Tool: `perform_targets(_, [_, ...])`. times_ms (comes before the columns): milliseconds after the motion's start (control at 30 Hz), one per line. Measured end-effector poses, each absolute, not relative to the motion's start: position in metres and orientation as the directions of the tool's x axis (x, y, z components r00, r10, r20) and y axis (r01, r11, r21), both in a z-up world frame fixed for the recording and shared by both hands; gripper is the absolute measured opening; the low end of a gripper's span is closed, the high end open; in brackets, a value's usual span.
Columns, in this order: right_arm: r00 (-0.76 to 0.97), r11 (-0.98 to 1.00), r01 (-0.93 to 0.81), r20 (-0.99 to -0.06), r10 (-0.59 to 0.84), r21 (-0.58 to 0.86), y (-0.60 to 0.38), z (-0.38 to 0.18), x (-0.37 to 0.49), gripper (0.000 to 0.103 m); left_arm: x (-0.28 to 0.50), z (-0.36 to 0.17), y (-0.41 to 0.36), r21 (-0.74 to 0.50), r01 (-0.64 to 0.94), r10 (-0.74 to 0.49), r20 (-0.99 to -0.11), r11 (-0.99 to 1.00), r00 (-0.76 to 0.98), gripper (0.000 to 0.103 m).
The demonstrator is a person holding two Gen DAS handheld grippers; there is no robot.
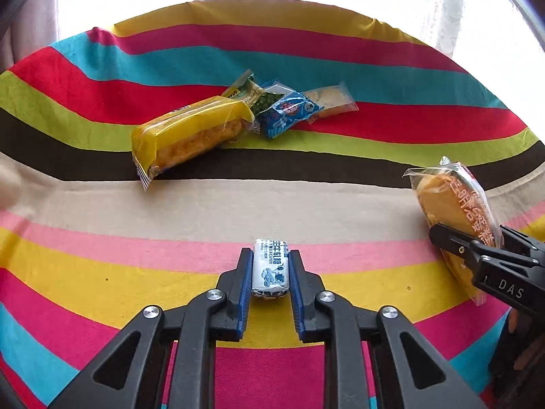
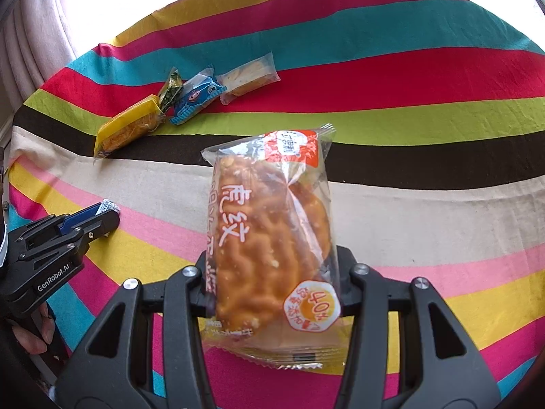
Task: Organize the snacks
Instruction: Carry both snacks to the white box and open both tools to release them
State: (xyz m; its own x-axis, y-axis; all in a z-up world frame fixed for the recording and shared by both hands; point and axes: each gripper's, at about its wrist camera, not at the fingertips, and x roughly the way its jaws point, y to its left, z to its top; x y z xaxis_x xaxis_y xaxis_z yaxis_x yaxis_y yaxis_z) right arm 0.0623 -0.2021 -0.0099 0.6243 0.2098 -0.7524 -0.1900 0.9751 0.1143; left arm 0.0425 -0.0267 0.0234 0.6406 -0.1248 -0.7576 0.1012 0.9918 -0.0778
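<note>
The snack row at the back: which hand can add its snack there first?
Probably the left. Its tongs grip a small white candy, and the row's yellow pack lies on that side. The right tongs hold a bulky cake pack farther from it.

The striped cloth (image 2: 425, 204) lies bare over its whole right part and along the near edge — a gripper can pass there freely. Only the cluster of snack packets (image 2: 177, 102) at the far left stands in the way — four packets, touching or overlapping.
</note>
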Motion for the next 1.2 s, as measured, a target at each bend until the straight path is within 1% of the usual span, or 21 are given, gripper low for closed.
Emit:
perform_targets(67, [0.625,0.976,-0.191,-0.753,0.206,0.108,-0.201,-0.01,0.062,0.051,0.05,0.019,-0.02,-0.055,0.103,-0.109,-0.76,0.993,0.641,0.021])
perform_targets(400, [0.624,0.978,-0.186,-0.759,0.188,0.089,-0.197,-0.01,0.062,0.051,0.051,0.018,-0.023,-0.057,0.1,-0.108,-0.76,0.993,0.641,0.021])
perform_targets(533, [0.626,0.978,-0.183,-0.755,0.193,0.098,-0.2,-0.01,0.063,0.051,0.052,0.018,-0.02,-0.071,0.1,-0.119,-0.759,0.992,0.64,0.021])
perform_targets(633, [0.637,0.977,-0.155,-0.741,0.213,0.147,-0.21,-0.008,0.062,0.05,0.05,0.019,-0.011,-0.126,0.096,-0.158,-0.753,0.987,0.639,0.021])
perform_targets(733, [0.652,0.981,-0.071,-0.736,0.182,0.179,-0.223,-0.003,0.055,0.05,0.035,0.021,-0.003,-0.136,0.085,-0.159,-0.749,0.987,0.643,0.021])
perform_targets(967, [0.656,0.97,-0.013,-0.73,0.193,0.245,-0.224,0.014,0.019,0.05,-0.009,0.033,0.005,-0.127,0.126,-0.179,-0.717,0.984,0.673,0.021])
perform_targets(1200, [0.634,0.963,-0.046,-0.737,0.232,0.264,-0.197,0.018,-0.004,0.05,-0.037,0.043,0.015,-0.121,0.125,-0.174,-0.695,0.985,0.698,0.021])
